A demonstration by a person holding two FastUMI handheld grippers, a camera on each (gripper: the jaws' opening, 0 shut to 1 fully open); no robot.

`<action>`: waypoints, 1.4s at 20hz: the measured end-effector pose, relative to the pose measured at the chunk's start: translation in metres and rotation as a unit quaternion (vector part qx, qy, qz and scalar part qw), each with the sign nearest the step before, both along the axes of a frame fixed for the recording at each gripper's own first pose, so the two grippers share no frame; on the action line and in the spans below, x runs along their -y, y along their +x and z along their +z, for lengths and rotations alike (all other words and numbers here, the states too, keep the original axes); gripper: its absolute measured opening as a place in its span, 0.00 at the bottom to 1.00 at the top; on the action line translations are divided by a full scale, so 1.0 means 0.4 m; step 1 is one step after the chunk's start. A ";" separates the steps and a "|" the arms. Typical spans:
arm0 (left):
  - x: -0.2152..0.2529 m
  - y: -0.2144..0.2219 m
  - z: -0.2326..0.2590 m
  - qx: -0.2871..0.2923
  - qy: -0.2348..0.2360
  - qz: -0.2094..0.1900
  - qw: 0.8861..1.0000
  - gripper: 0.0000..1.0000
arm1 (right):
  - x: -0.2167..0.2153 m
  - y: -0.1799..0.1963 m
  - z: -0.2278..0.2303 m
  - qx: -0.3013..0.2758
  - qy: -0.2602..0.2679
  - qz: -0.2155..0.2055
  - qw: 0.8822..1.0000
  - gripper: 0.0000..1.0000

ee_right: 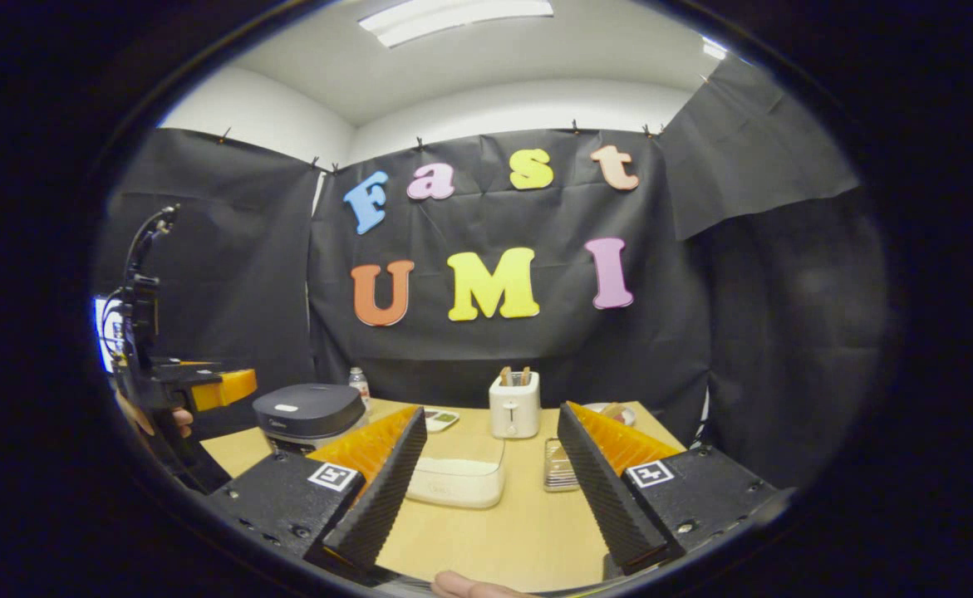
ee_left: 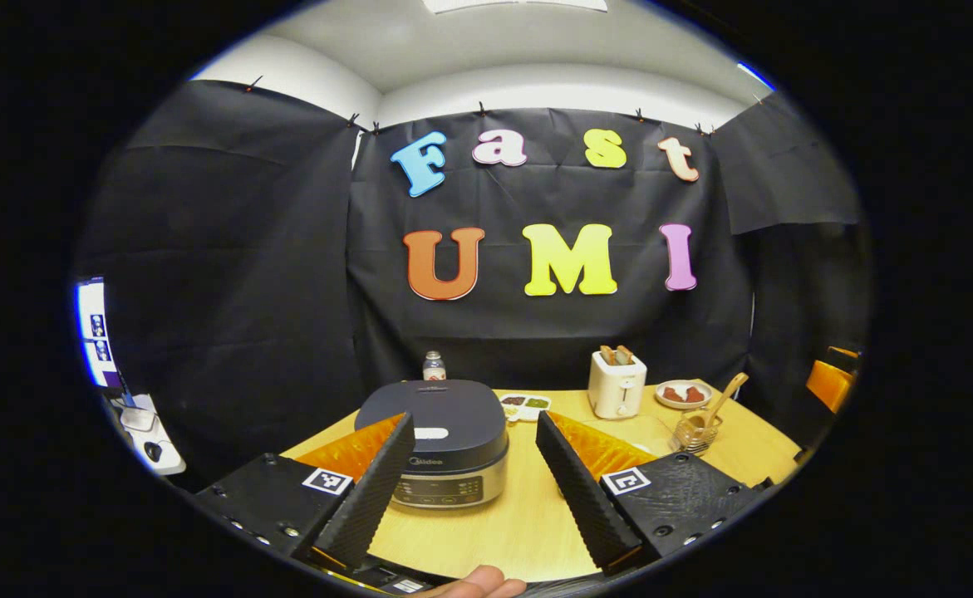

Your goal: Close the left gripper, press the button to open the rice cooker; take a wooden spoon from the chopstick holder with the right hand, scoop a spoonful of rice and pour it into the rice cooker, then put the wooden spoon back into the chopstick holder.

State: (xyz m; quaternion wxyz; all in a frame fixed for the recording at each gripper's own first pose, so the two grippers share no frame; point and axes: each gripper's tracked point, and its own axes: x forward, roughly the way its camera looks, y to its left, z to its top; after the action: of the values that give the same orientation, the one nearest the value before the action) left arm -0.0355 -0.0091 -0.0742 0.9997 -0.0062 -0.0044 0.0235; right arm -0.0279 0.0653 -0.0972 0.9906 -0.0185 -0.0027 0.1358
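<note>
In the left gripper view, my left gripper [ee_left: 474, 465] has its two fingers spread wide with nothing between them. The rice cooker [ee_left: 434, 453] sits straight ahead on the wooden table [ee_left: 528, 531], framed between the fingers and nearer the left one, lid down. Its pale release button [ee_left: 431, 433] is on the lid's front edge, facing me, just ahead of the left fingertip. Beyond the right finger, further off, the wooden spoon [ee_left: 723, 400] leans handle-up in the chopstick holder [ee_left: 696, 430].

In the right gripper view, my right gripper [ee_right: 490, 453] is also wide open and empty. The rice container [ee_right: 459, 482] lies just ahead between the fingers. The rice cooker [ee_right: 309, 413] stands off past the left finger, and the left gripper [ee_right: 224, 387] hovers beside it, so I judge the left hand nearer for the press
</note>
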 end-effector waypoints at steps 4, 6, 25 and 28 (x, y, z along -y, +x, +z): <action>0.049 -0.076 0.019 0.019 -0.017 -0.018 1.000 0.94 | 0.010 -0.029 0.064 0.001 0.007 -0.018 1.000 1.00; 0.071 -0.105 0.032 0.023 -0.007 -0.029 0.999 0.94 | 0.017 -0.050 0.084 0.008 0.001 -0.017 1.000 0.98; 0.065 -0.196 0.021 0.037 0.000 -0.017 0.999 0.93 | 0.081 -0.122 0.088 0.018 -0.006 -0.042 0.999 1.00; 0.079 -0.196 0.020 0.035 -0.001 -0.025 0.999 0.94 | 0.083 -0.123 0.083 0.012 -0.001 -0.044 0.999 1.00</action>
State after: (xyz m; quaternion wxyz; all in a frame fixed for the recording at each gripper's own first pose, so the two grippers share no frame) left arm -0.1137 -0.0406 -0.0663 0.9992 -0.0086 -0.0392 -0.0021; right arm -0.0769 0.0320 -0.0640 0.9955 -0.0214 -0.0139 0.0915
